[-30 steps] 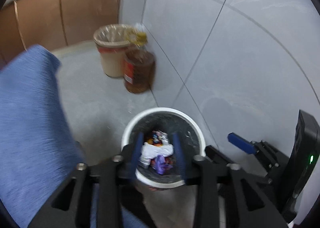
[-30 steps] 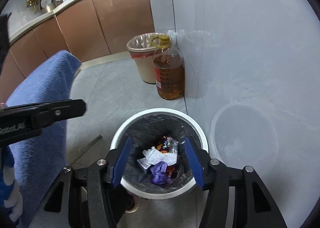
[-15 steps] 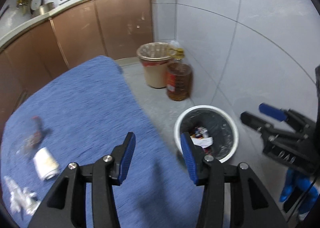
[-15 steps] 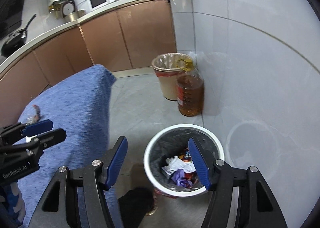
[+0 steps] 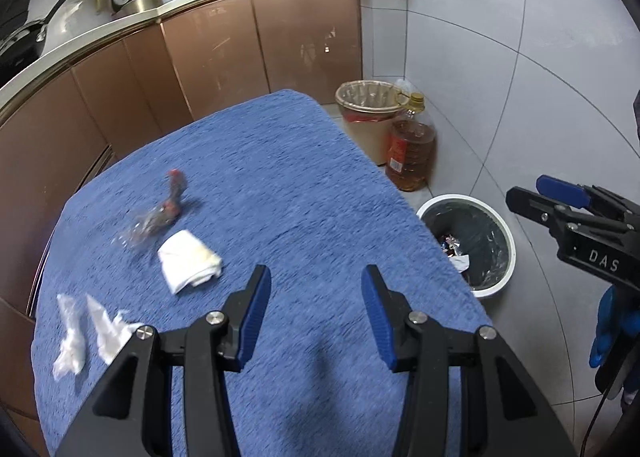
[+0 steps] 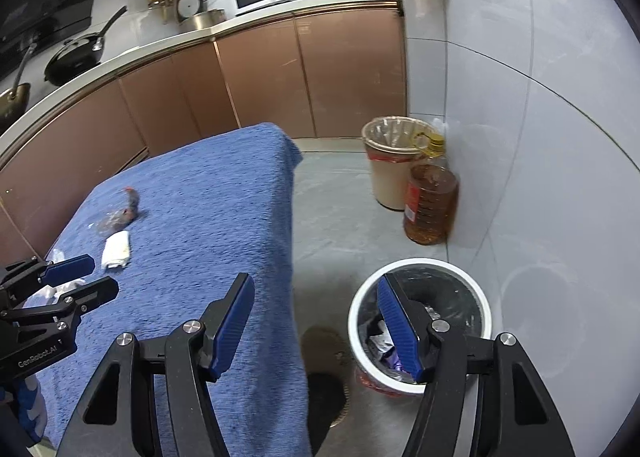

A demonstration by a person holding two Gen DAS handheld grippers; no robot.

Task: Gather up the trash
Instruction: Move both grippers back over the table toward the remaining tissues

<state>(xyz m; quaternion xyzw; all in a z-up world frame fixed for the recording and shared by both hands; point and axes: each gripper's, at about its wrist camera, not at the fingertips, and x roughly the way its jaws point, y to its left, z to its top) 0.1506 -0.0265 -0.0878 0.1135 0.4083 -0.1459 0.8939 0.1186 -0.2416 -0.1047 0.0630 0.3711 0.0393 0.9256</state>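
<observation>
Near the left edge of your blue terry-covered table (image 5: 304,193) lie torn white scraps (image 5: 86,331), then a folded white tissue (image 5: 188,260) and a crinkly clear wrapper (image 5: 158,217). Your left gripper (image 5: 316,317) and right gripper (image 6: 316,325) both hang with jaws apart, empty. Off the table's right edge, the round white bin (image 5: 502,253) holds trash, on grey floor by glossy wall tiles.

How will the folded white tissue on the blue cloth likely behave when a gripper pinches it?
The tissue looks soft and folded, so it would probably crush flat between the pads. It seems very light, so it may slide on the cloth if nudged. Lying flat, it is unlikely to roll.
</observation>
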